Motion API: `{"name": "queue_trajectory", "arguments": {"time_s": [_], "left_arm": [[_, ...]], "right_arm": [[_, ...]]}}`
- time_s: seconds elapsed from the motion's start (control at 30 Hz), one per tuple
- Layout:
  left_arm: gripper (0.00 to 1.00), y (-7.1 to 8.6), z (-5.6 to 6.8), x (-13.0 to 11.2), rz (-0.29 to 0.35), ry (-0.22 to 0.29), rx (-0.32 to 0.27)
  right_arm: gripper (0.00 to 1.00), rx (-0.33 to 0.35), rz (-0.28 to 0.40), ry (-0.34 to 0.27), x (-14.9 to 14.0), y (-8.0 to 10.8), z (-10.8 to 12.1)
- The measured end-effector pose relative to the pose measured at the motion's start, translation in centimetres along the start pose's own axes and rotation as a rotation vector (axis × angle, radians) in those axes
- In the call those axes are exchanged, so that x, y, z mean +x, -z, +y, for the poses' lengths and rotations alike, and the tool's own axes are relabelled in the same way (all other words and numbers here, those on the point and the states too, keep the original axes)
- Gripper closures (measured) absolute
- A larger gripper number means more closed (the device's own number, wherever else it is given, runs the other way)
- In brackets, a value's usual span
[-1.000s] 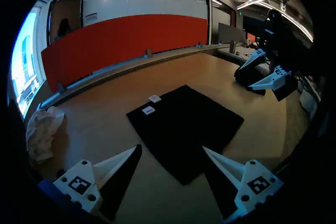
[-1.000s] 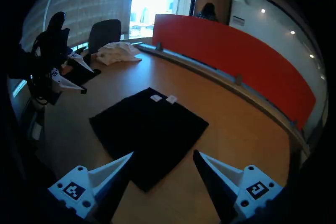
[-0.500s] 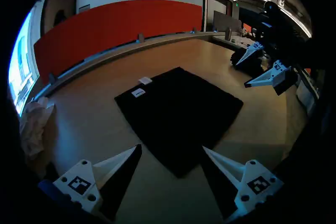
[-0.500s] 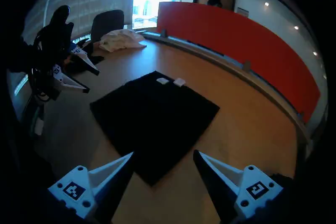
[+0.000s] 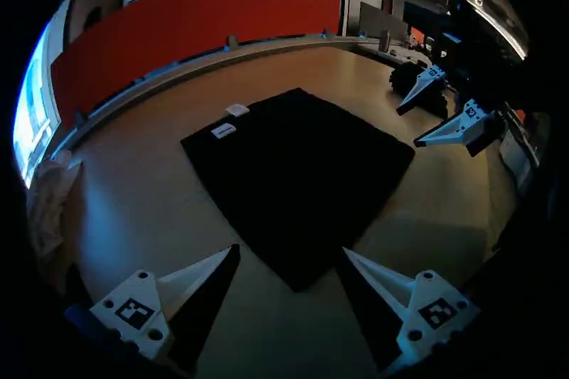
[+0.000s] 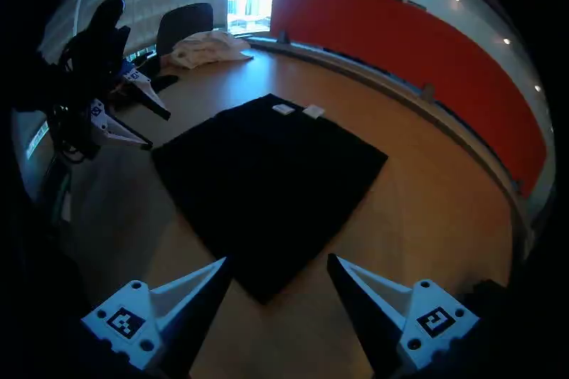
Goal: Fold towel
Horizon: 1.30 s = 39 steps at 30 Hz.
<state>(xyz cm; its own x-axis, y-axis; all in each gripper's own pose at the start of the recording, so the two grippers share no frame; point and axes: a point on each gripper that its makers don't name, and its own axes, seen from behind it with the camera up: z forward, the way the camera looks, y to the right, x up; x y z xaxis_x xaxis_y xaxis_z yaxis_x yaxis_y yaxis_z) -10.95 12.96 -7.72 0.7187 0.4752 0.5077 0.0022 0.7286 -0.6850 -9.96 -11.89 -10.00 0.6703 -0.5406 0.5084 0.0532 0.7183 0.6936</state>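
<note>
- Left gripper view: the black towel (image 5: 299,166) lies flat at mid frame on the worktop (image 5: 135,187). Its near corner sits at bottom centre, between the fingers of the left tongs (image 5: 289,249), which are spread and empty.
- Right gripper view: the right tongs (image 6: 276,258) are likewise spread and hold nothing, with another corner at bottom centre.
- The step looks like reaching for corners. Each pair should go low, pinch its corner firmly, then both lift together so the edges meet squarely.

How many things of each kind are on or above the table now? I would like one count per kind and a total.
Black towel: 1
White cloth heap: 1
White tags on the towel: 2
Tools, left tool and right tool, both open: 2
Total: 6
</note>
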Motion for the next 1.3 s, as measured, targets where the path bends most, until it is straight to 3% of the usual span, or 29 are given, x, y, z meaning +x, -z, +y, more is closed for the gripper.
{"name": "queue_trajectory", "arguments": {"time_s": [0.4, 0.77, 1.07, 1.3], "left_arm": [[0.04, -1.3, 0.9, -1.7, -0.053, 0.005, -0.013], [0.05, -1.7, 0.7, -2.9, -0.104, 0.019, -0.001], [0.05, -1.8, 0.8, -3.1, -0.112, 0.018, 0.012], [0.15, -1.8, 0.9, -3.2, -0.118, 0.009, 0.021]], "right_arm": [[0.01, 0.019, -0.038, -0.011, -1.8, -1.1, -0.4], [0.03, 0.023, -0.051, -0.015, -2.3, -1.6, -0.3], [0.15, 0.042, -0.067, -0.006, -2.8, -2.0, -0.7], [0.27, 0.060, -0.075, -0.001, -3.1, -2.2, -1.2]]}}
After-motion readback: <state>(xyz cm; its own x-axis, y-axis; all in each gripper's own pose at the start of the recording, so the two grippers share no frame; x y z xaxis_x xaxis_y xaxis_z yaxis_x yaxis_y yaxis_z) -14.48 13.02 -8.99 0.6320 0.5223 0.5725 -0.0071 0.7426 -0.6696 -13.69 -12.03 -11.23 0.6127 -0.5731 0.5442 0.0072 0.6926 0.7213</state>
